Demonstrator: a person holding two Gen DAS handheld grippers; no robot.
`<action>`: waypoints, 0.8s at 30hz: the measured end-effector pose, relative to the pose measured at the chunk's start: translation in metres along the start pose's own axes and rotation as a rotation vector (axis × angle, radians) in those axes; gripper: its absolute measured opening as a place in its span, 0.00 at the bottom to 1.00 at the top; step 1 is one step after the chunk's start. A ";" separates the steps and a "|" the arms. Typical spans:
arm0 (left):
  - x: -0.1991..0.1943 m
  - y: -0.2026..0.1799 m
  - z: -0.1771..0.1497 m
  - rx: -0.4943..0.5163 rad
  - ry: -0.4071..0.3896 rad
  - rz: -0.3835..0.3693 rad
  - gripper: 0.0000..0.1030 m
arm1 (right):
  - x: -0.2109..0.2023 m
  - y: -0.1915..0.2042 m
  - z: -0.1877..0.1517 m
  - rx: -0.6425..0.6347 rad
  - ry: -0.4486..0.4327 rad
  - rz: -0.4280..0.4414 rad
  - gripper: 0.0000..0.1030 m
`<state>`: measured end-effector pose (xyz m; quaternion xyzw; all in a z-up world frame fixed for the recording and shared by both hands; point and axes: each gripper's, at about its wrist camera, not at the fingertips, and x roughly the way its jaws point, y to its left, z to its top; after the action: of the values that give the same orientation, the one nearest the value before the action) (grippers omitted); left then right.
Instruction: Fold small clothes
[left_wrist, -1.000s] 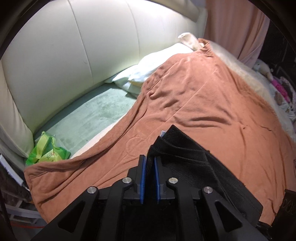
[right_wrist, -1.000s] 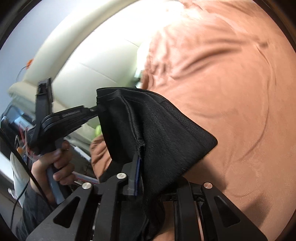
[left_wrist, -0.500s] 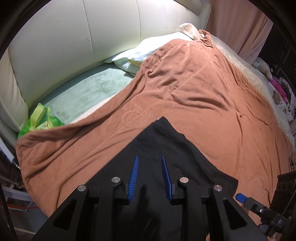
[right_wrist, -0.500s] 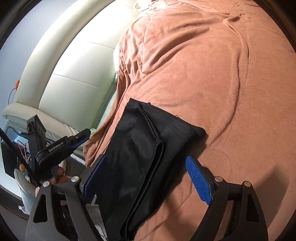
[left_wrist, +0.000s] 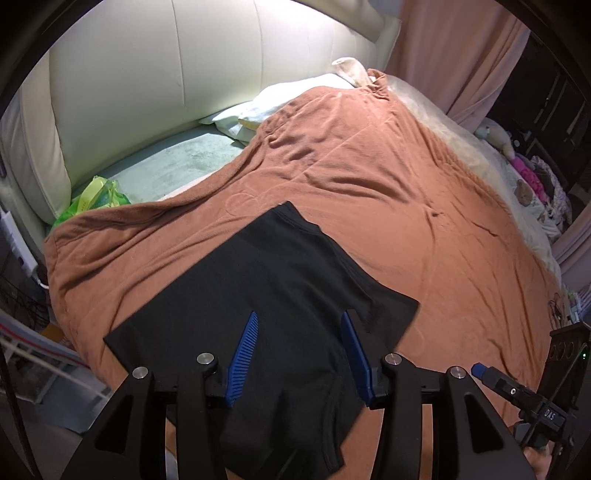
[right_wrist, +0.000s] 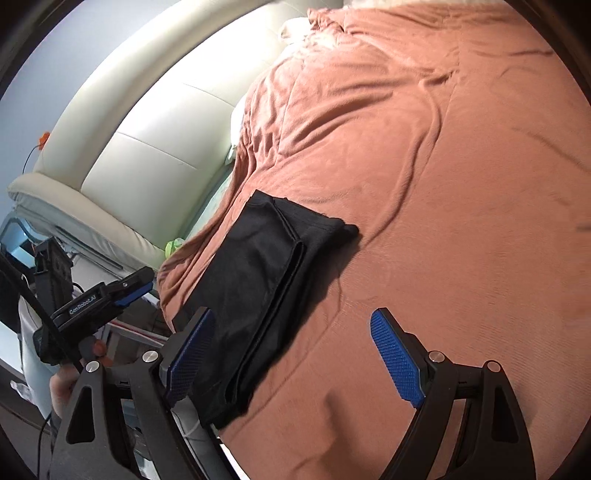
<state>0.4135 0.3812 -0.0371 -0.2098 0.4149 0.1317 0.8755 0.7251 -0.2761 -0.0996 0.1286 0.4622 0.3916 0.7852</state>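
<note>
Both claws, left claw (left_wrist: 299, 354) and right claw (right_wrist: 295, 354), gape apart above the black garment (left_wrist: 280, 280) on the blanket (left_wrist: 424, 184)

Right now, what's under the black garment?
The black garment lies folded on the rust-orange blanket, near its front edge. The blanket shows all around it. Whatever lies beneath the blanket there is covered. Both tools, left and right, are open above it.

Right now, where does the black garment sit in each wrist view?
Left wrist: black garment lower centre, under the open left claw.
Right wrist: the garment left of centre, a folded strip by the near bed edge.
Shared landmark: the orange blanket beneath it.
</note>
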 end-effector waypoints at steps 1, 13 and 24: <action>-0.007 -0.005 -0.005 0.004 -0.004 -0.011 0.48 | -0.011 0.004 -0.004 -0.016 -0.006 -0.019 0.83; -0.086 -0.059 -0.073 0.045 -0.130 -0.122 0.92 | -0.146 0.043 -0.060 -0.191 -0.087 -0.185 0.98; -0.159 -0.096 -0.150 0.121 -0.219 -0.169 0.99 | -0.261 0.065 -0.134 -0.217 -0.181 -0.246 1.00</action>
<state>0.2529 0.2170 0.0268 -0.1751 0.3050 0.0545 0.9345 0.5128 -0.4457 0.0280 0.0206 0.3572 0.3270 0.8747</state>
